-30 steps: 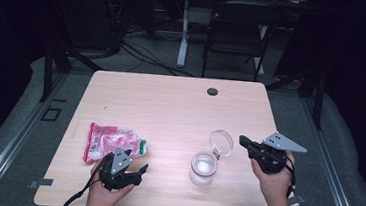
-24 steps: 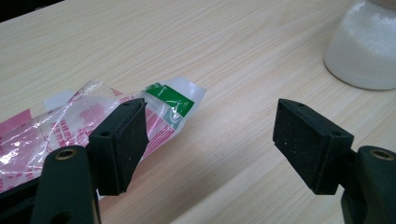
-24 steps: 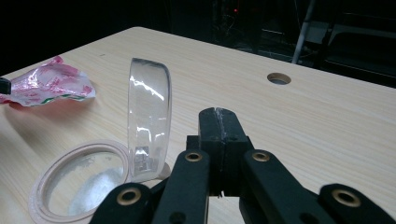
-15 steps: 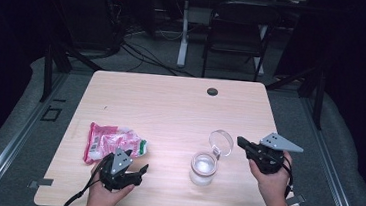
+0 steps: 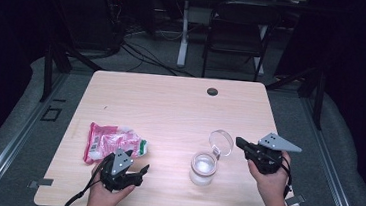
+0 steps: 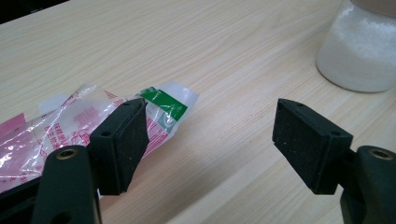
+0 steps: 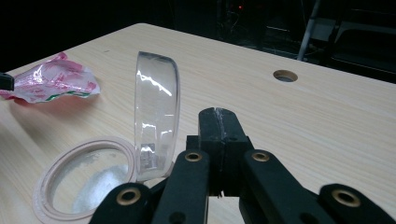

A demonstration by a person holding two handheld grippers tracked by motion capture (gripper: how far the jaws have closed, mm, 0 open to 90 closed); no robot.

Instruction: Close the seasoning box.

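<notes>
Nothing has shifted since the earlier frames; both hands rest in place. Left gripper [image 5: 141,172]: fingers spread wide, empty, beside the crinkled pink-and-clear plastic packet [image 5: 112,141] lying sealed on the light wooden tabletop [image 5: 170,107]. Right gripper [image 5: 240,141]: fingers clenched, empty, just beside the round clear glass jar [image 5: 203,167], its hinged transparent lid [image 5: 221,141] already raised. Remaining, likely: lifting and emptying the packet.
</notes>
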